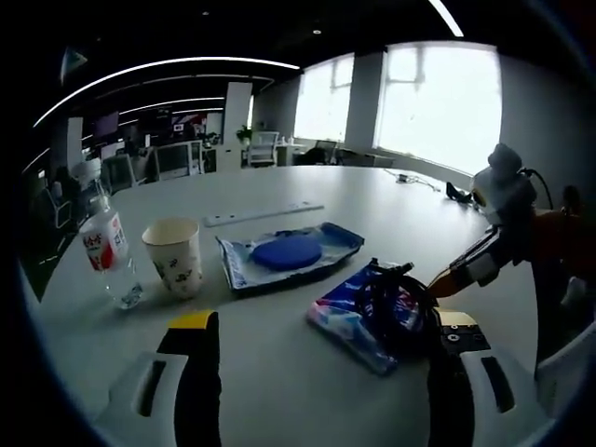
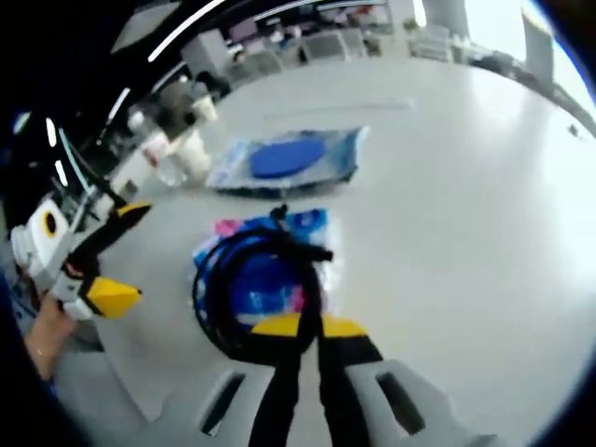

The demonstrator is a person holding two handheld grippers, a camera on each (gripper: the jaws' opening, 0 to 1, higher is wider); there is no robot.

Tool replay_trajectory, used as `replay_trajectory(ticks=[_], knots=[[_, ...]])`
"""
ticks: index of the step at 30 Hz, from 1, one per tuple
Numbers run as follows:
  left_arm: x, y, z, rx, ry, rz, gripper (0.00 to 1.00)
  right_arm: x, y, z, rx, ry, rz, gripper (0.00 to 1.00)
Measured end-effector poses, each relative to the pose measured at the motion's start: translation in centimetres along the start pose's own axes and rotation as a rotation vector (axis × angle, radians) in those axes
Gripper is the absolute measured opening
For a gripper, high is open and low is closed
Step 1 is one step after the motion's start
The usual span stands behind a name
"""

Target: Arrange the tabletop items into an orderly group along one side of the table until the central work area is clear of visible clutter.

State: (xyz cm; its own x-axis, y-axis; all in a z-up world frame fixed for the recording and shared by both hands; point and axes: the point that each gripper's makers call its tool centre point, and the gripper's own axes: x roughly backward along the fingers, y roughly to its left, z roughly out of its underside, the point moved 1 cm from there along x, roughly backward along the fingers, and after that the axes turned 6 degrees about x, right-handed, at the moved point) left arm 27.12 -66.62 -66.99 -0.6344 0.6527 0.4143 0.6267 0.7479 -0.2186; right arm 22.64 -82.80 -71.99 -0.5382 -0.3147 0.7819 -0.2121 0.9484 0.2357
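Right tool [image 2: 310, 328]: jaws pressed nearly together, pinching the near edge of a coiled black cable [image 2: 253, 279]; the coil lies directly ahead of its tips, resting on a blue and pink packet [image 2: 279, 233] flat on the pale bench [image 2: 466, 186]; beyond the packet, further ahead, a clear pouch holding a blue disc [image 2: 287, 156].

Left tool [image 1: 321, 340]: jaws spread wide, nothing between them, over bare bench [image 1: 279, 372]; same tool shows in the right gripper view [image 2: 101, 253], off to the left of the coil, apart from it, a hand [image 2: 42, 340] behind it.

From the left gripper view: packet [image 1: 358, 312] with cable [image 1: 396, 303] just ahead of the left tool's right-hand jaw; right tool [image 1: 447, 279] enters from the right, its tip at the coil; pouch with disc [image 1: 287, 251] ahead, beyond the gap between the jaws; paper cup [image 1: 174, 256] upright ahead of the left-hand jaw; plastic water bottle [image 1: 107, 247] just beside the cup, further left; a thin white strip [image 1: 264, 214] lies flat beyond the pouch.
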Motion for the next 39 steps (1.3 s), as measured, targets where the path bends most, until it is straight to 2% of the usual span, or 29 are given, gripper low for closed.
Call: replay_trajectory(ticks=[6, 14, 21, 26, 32, 39], knots=[[0.2, 0.2, -0.2, 0.004, -0.007, -0.007, 0.92, 0.5, 0.7, -0.3, -0.06, -0.01, -0.043, 0.0], [0.6, 0.4, -0.8, 0.004, -0.02, -0.012, 0.92, 1.3, 2.0, -0.7, -0.078, -0.028, -0.087, 0.0], [1.0, 0.5, -1.0, 0.005, -0.026, -0.017, 0.92, 2.6, 2.9, -1.8, -0.093, -0.074, -0.132, 0.0], [1.1, 0.6, -1.2, 0.005, -0.03, -0.019, 0.92, 3.3, 3.6, -2.3, -0.074, -0.09, -0.14, 0.0], [1.4, 0.7, -1.5, 0.005, -0.041, -0.022, 0.92, 4.3, 4.7, -3.4, -0.085, -0.125, -0.184, 0.0], [1.7, 0.8, -1.7, 0.008, -0.045, -0.027, 0.92, 5.7, 5.6, -4.3, -0.052, -0.143, -0.211, 0.0]])
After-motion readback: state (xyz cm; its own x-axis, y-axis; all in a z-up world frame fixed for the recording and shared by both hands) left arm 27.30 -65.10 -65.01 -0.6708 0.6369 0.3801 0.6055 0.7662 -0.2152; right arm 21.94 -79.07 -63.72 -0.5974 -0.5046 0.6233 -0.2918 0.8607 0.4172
